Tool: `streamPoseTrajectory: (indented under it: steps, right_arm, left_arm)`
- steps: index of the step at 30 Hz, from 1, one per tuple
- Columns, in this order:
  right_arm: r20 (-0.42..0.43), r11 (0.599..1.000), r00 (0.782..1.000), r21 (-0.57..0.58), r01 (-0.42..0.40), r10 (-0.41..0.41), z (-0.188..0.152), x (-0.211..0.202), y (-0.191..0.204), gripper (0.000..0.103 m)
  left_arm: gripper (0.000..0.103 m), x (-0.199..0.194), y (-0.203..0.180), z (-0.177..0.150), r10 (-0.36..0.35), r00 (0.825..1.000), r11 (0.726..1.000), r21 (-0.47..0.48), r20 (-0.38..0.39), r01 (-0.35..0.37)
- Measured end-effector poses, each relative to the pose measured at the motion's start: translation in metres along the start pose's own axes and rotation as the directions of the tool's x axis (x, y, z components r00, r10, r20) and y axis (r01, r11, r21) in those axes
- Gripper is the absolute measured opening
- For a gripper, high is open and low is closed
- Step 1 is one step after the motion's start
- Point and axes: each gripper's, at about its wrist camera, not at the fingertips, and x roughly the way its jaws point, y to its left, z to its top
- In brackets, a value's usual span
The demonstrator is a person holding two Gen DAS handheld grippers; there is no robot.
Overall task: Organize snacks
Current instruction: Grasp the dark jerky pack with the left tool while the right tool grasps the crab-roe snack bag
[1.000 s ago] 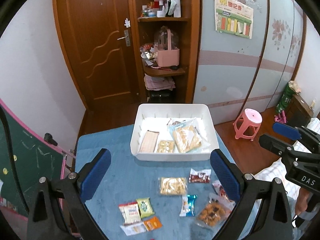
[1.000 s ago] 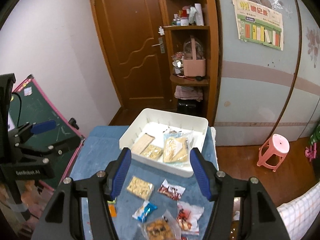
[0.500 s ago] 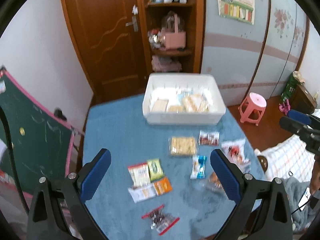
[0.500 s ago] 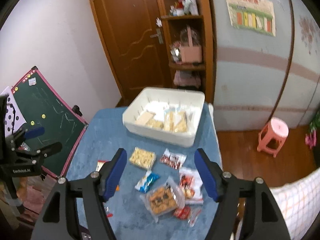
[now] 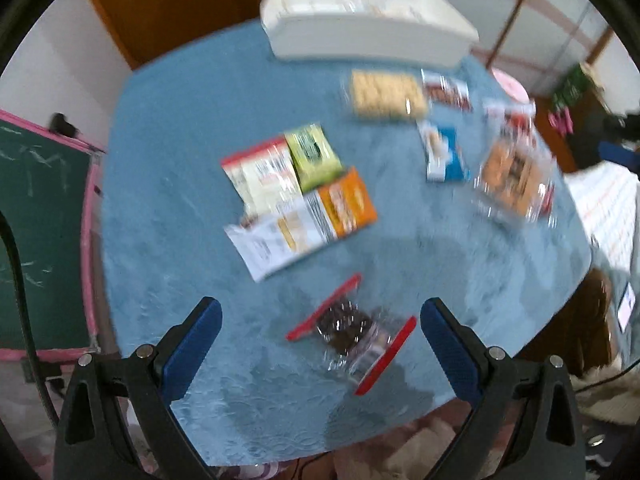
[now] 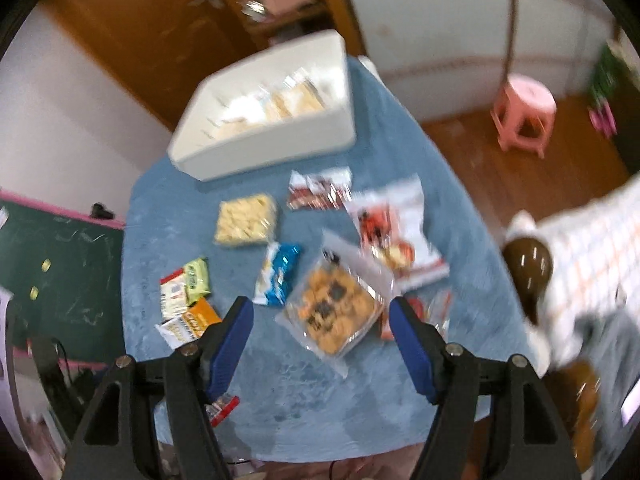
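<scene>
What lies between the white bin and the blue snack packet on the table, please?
In the right wrist view, a pale cracker pack and a small red-and-white packet lie between the white bin and the blue snack packet.

Spread left claw above red-edged packet

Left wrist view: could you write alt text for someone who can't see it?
Two open blue-padded fingers of the left gripper frame a clear, red-edged packet of dark snacks on a blue tablecloth. Farther off lie more snack packets and a white bin; the picture is motion-blurred.
</scene>
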Motion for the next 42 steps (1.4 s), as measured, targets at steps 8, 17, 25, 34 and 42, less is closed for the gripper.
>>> streamPoseTrajectory:
  steps: [8,17,25,34,42]
  right_arm:
    - [-0.101,0.965,0.994,0.254,0.063,-0.038,-0.027,0.062,-0.009,0.071]
    - [-0.103,0.922,0.988,0.36,0.143,-0.113,-0.026,0.091,-0.003,0.071]
    - [-0.144,0.904,0.968,0.351,0.242,-0.203,-0.014,0.122,0.009,0.08]
    - [-0.205,0.905,0.957,0.332,0.266,-0.206,-0.013,0.149,0.011,0.084]
    - [-0.232,0.95,0.962,0.24,0.201,-0.145,-0.023,0.137,0.017,0.075]
  left_arm:
    - [0.099,0.047,-0.007,-0.015,-0.051,0.995,0.993,0.102,-0.081,0.059]
    - [0.099,0.073,-0.017,-0.027,-0.068,0.991,0.984,0.159,-0.116,0.086]
    - [0.099,0.092,-0.023,-0.035,-0.074,0.986,0.984,0.153,-0.146,0.096]
    - [0.099,0.103,-0.032,-0.035,-0.056,0.986,0.983,0.164,-0.156,0.081]
    - [0.064,0.099,-0.028,-0.029,-0.042,0.989,0.988,0.141,-0.143,0.062]
